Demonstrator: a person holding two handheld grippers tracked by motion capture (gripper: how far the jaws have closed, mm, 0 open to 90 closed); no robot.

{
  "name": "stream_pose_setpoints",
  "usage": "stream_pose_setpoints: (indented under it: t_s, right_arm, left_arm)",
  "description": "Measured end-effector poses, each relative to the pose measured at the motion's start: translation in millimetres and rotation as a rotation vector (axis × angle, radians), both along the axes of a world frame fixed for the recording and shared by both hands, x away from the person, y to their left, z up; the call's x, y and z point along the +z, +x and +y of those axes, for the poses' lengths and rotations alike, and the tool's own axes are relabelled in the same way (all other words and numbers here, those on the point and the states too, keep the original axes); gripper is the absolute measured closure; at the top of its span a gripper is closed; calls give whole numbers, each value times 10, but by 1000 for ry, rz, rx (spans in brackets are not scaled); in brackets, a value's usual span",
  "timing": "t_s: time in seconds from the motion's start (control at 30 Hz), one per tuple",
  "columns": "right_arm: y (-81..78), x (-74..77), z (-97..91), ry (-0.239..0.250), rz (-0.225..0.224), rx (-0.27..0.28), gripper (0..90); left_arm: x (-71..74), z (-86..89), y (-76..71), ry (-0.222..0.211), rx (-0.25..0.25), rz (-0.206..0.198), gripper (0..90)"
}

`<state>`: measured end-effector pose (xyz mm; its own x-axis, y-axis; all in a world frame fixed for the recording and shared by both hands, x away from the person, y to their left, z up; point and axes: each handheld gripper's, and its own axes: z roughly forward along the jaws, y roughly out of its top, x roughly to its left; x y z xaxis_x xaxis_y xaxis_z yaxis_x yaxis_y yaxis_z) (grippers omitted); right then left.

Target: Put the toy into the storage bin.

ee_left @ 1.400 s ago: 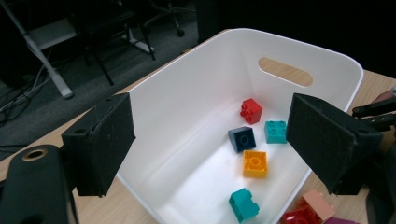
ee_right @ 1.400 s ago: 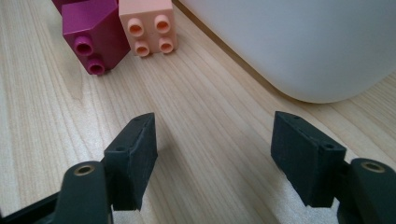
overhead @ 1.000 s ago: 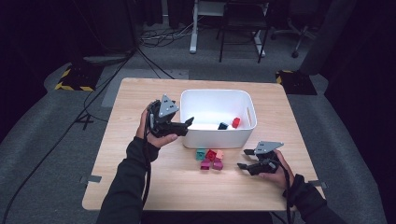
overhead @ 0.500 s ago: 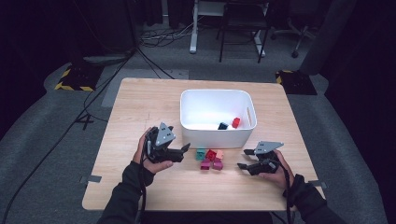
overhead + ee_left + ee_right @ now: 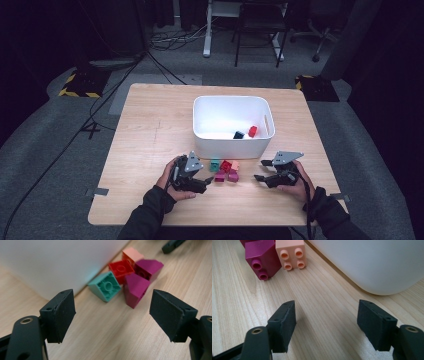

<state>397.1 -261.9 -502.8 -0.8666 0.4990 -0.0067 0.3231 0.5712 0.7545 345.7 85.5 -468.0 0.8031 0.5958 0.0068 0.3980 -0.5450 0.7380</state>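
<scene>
Now, my left tongs (image 5: pixel 112 312): gaping, empty, just been narrowing, aimed at the bricks
Bricks (image 5: pixel 225 170): clustered on the counter (image 5: pixel 150 125), just beside the white tub (image 5: pixel 232 145)
Nearest: teal brick (image 5: pixel 106 286), magenta brick (image 5: pixel 136 288)
My right tongs (image 5: pixel 325 323): wide, empty

office chair (image 5: pixel 260 20) | desk legs (image 5: pixel 206 47) | floor cables (image 5: pixel 165 42) (beyond the table)
</scene>
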Motion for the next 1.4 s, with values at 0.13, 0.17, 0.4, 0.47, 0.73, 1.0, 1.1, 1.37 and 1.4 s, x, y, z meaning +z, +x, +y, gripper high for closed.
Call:
stream_pose_setpoints:
  t_s: [0.13,0.17,0.4,0.47,0.73,1.0,1.1,1.37,1.4]
  right_arm:
    - [-1,0,1,0,1,-1,317]
    - [0,0,0,0,0,0,317]
    - [0,0,0,-1,0,0,316]
    - [0,0,0,0,0,1,315]
    - [0,0,0,0,0,1,315]
    - [0,0,0,0,1,1,314]
    - [-1,0,-1,0,2,0,314]
    - [-2,0,-1,0,1,0,314]
    - [-1,0,-1,0,1,0,314]
  left_arm:
    - [-84,-154,26,23,-43,17,234]
    - [-106,-207,22,27,-46,25,242]
    - [-176,-376,57,26,-108,51,334]
    - [-186,-414,66,35,-128,48,364]
    - [-255,-502,116,72,-95,46,566]
    - [-163,-373,83,35,-101,19,595]
    - [-97,-271,75,31,-89,1,595]
    - [119,105,77,-48,13,-30,595]
    - [146,152,79,-54,22,-35,595]
